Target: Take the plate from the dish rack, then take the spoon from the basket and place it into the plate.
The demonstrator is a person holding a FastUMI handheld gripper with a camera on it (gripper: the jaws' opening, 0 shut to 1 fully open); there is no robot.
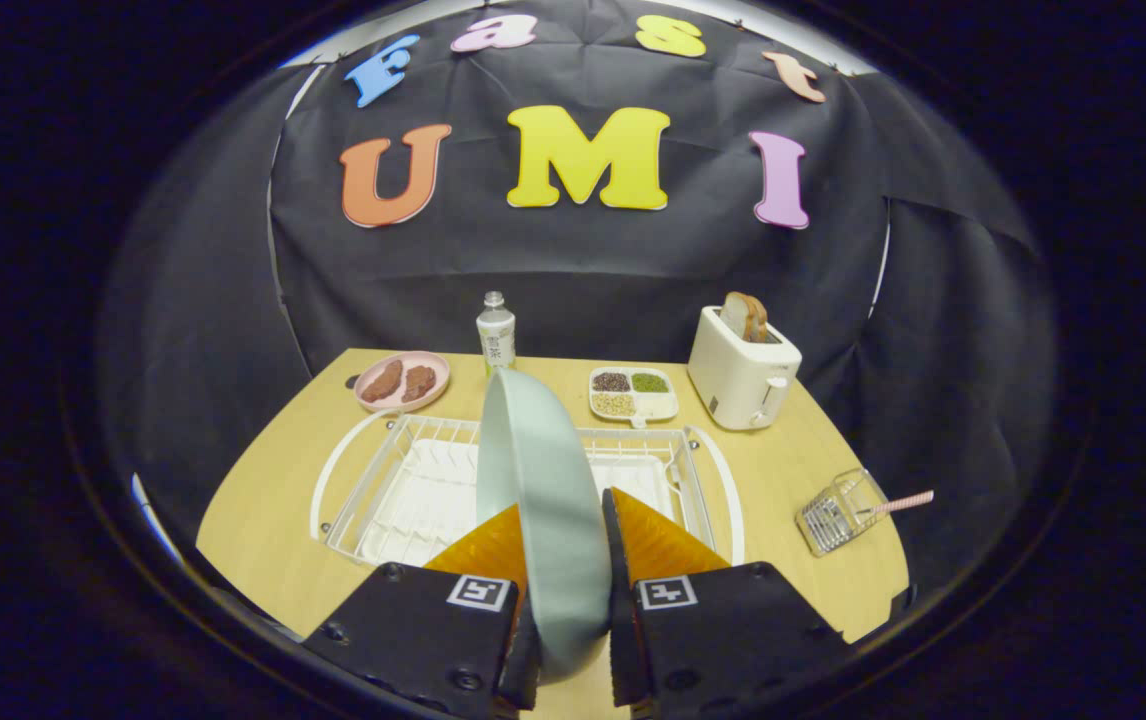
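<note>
Holding the plate (545, 500) on edge, upright, between the two fingers of the gripper (561, 545); fingers closed narrow on it, one pressing each face. Plate raised above the dish rack (363, 490), which lies just beyond the fingertips on the table (263, 520); whether the lower rim has cleared the rack wires cannot be told, since the fingers hide it.

Risks, as judged from this moment:
- Slip or rotation of the plate in the grip. Cause: smooth faces, a hold near the lower edge only, most of the plate standing beyond the fingertips.
- Catching the rim on the rack wires if moved sideways too early. Cause: rack directly under and ahead of the fingers.
- Hard landing or chipping when laid flat. Cause: edge-on hold requiring a turn of the wrist before release.
- Knocking the basket (838, 512), off to the right of the fingers, when setting down nearby. Cause: light wire build, near the table edge.
- Later, tipping the basket while drawing the spoon (898, 503) out. Cause: handle leaning out over the rim.

Count:
- Grey-green plate: one, held.
- Dish rack: one.
- Basket: one; spoon in it: one, handle visible.
- Pink plate (401, 381) with two brown pieces, beyond the rack to the left: one.
- Bottle (495, 335): one.
- Divided tray (633, 394), three compartments filled: one.
- Toaster (743, 375), bread in its slot: one.
</note>
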